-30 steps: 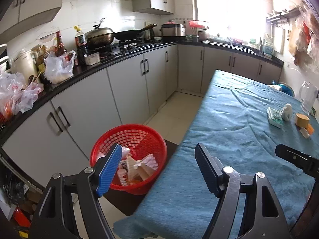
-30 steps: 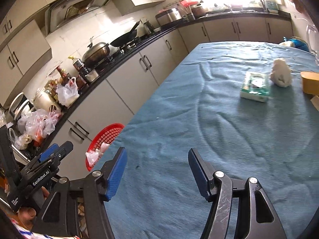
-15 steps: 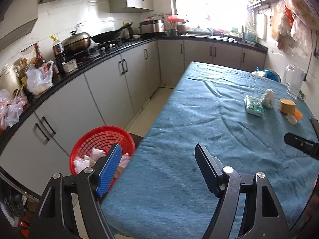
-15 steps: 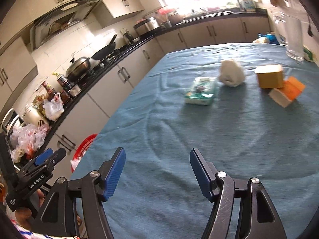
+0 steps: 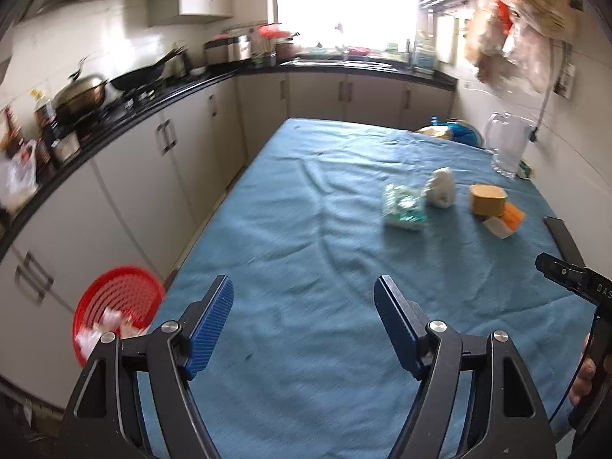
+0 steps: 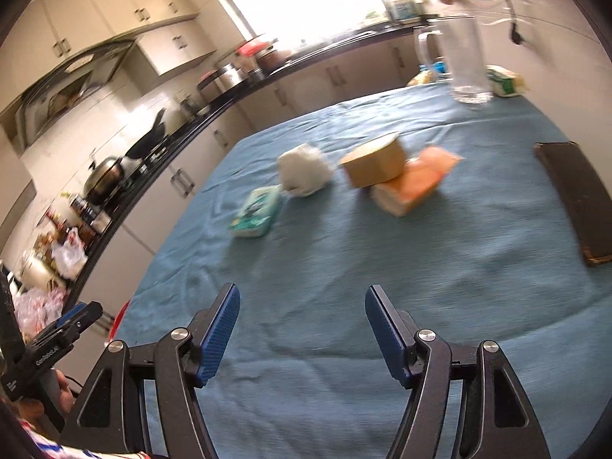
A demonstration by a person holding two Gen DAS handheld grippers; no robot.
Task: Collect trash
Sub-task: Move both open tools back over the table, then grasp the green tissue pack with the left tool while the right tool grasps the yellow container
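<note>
text: "DAS" | on: right claw point(image 5: 566, 267) body, cut off | else: unreadable

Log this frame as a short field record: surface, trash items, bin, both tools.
surface: table under a blue cloth
trash items: green packet, white wad, tan round box, orange-and-white carton
bin: red basket on the floor beside the table, holding scraps
left tool: open, empty
right tool: open, empty

kitchen, pale cabinets point(image 5: 126, 176) under black countertop point(image 5: 160, 99) along left and far walls, white tiled wall point(image 5: 76, 49), bright blown-out window point(image 5: 344, 0) at the far end, blue-clothed table point(image 5: 306, 237) centre, range hood point(image 6: 72, 84) overhead.
</note>
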